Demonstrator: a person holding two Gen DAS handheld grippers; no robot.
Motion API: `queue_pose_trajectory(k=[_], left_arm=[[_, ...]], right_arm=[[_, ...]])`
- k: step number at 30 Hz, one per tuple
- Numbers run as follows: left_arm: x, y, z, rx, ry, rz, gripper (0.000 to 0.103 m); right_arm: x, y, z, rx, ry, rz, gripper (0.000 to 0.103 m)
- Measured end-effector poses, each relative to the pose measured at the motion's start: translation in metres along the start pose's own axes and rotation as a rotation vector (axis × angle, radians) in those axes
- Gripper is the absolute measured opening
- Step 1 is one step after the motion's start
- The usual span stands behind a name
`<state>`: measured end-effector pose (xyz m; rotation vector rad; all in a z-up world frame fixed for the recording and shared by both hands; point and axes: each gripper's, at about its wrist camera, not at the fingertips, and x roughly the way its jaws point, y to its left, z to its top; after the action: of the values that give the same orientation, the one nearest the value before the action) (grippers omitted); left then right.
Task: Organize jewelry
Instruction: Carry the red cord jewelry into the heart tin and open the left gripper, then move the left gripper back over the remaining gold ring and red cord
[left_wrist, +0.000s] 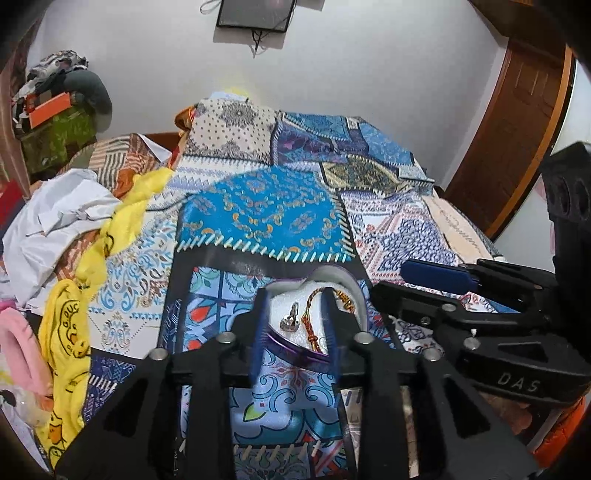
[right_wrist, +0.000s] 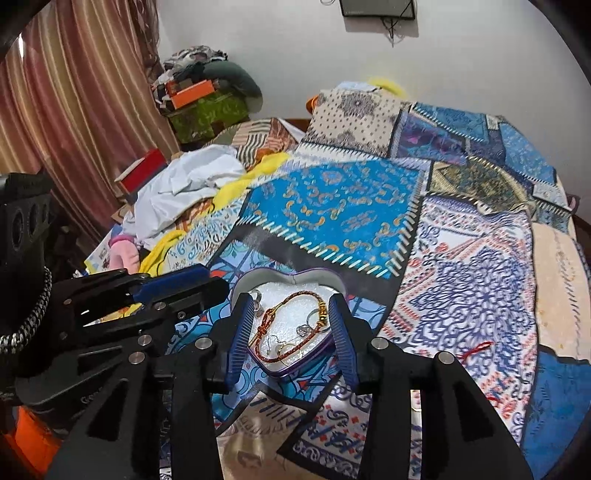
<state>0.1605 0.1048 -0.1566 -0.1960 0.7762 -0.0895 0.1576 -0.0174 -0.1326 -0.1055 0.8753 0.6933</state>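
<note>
With both hand-held grippers hovering low over the bed (right_wrist: 480, 258), we judge the sorting nearly done: left hand-held gripper (left_wrist: 295, 325) and right hand-held gripper (right_wrist: 291, 332) both stand wide and hold nothing. Just beyond the fingers sits the heart tin (right_wrist: 258, 275), its point toward us, lobes away. Inside, the bracelet (right_wrist: 291, 314) loops across the white lining beside earrings (right_wrist: 295, 330). Next we need a lid, which we cannot see.

A heart-shaped tin (right_wrist: 291, 321) sits on the patchwork bedspread (right_wrist: 461, 258), holding a braided bracelet (right_wrist: 291, 325) and rings (right_wrist: 306, 328). The right gripper (right_wrist: 291, 332) straddles it, the left gripper (right_wrist: 177, 291) just left. Crumpled clothes (right_wrist: 184, 192) lie farther left, a wall frame (right_wrist: 376, 7) behind.
</note>
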Motion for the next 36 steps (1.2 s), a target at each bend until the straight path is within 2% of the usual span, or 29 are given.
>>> queue_pose_trajectory(k=[7, 13, 19, 27, 36], left_arm=[[-0.021, -0.01, 0.007, 0.005, -0.036, 0.009, 0.033], [-0.033, -0.026, 0.01, 0.03, -0.054, 0.012, 0.036], [-0.036, -0.047, 0.015, 0.059, -0.064, 0.003, 0.042], [-0.017, -0.08, 0.015, 0.098, -0.025, -0.041, 0.042], [0.028, -0.117, -0.002, 0.16, 0.097, -0.093, 0.042]], right_arm=[[-0.031, -0.011, 0.001, 0.025, -0.068, -0.032, 0.039], [-0.066, -0.027, 0.0, 0.016, -0.15, -0.111, 0.039], [-0.094, -0.056, -0.003, 0.058, -0.205, -0.178, 0.043], [-0.104, -0.091, -0.018, 0.109, -0.185, -0.24, 0.043], [-0.093, -0.119, -0.041, 0.156, -0.111, -0.246, 0.044]])
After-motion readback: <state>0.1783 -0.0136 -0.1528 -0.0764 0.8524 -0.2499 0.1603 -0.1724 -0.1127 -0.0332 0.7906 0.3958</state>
